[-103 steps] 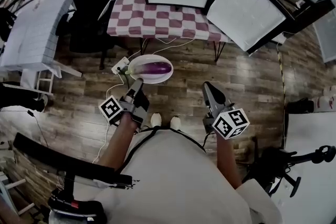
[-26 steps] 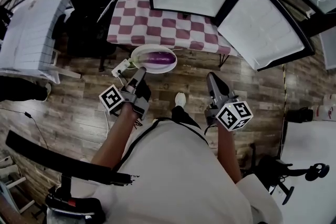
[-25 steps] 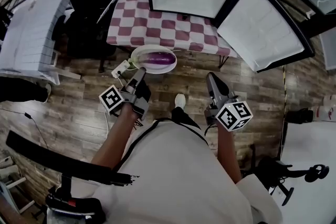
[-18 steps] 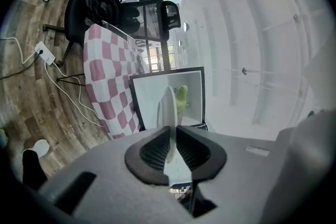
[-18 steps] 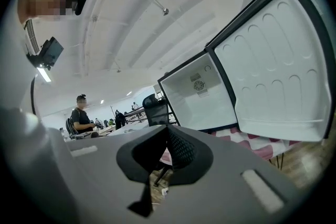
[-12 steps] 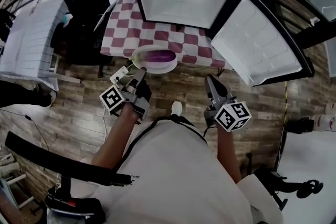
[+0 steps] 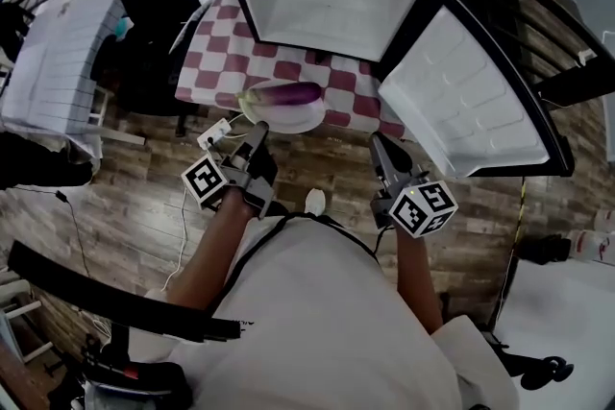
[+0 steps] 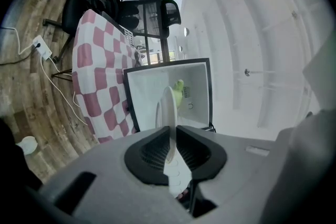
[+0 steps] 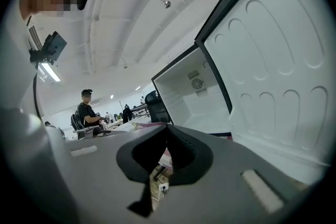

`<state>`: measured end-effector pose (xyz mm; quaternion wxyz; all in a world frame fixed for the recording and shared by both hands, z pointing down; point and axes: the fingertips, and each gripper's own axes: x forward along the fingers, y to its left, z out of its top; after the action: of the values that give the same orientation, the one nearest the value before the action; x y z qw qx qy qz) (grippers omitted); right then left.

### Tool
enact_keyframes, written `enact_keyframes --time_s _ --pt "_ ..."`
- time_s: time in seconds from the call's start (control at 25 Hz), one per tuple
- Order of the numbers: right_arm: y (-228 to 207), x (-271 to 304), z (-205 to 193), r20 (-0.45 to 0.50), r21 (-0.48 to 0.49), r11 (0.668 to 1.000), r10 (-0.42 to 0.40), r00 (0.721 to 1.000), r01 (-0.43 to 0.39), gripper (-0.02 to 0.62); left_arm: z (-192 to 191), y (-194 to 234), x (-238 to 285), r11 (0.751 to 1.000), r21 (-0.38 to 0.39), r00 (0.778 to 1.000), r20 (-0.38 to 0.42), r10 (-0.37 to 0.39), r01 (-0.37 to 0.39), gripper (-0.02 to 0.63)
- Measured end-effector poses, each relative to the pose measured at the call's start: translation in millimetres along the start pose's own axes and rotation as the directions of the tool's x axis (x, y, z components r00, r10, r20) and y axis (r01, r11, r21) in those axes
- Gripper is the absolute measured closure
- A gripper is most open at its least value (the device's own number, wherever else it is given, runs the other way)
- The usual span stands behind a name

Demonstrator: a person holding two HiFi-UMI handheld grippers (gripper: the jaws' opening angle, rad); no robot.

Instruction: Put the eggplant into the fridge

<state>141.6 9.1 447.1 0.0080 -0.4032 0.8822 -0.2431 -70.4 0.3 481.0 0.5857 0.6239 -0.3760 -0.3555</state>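
Eggplant (image 7: 284, 94) lies on plate (image 7: 290, 119) pinched in left tongs (image 7: 259, 132), near checkered table (image 7: 252, 60); right tongs (image 7: 379, 145) closed, empty.

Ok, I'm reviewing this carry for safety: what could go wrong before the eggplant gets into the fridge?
1. The left hand-held gripper pinches the plate only at its near rim, so the plate could tip or slip.
2. The eggplant lies loose on it and could roll off.
3. The plate looks close to the checkered table below the open fridge and might knock its edge.
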Motion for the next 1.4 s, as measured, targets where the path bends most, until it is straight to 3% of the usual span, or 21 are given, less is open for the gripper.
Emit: enact_keyframes --time_s 0.36,0.76,1.04,1.4 --pt "-23.5 -1.2 4.0 -0.02 0.006 1.0 0.016 1.0 -0.016 0.588 -7.6 5.0 25.5 1.0 0.0 1.0 0.007 0.002 -0.002 0.563" --pt "-35.3 6.7 10.6 -0.027 0.004 1.0 0.018 0.999 -0.018 0.588 -4.6 -7.3 50.0 0.996 -0.001 0.996 0.004 -0.085 0.085 0.565" --pt "-43.4 25.5 17.6 -0.029 0.005 1.0 -0.002 1.0 0.002 0.588 12.2 -1.4 73.6 0.989 -0.015 0.989 -0.022 -0.146 0.145 0.572" --pt "-53.8 61.5 27.9 -0.052 -0.003 1.0 -0.021 0.998 0.02 0.588 41.0 15.7 116.3 0.988 -0.037 0.986 -0.056 -0.154 0.152 0.574"
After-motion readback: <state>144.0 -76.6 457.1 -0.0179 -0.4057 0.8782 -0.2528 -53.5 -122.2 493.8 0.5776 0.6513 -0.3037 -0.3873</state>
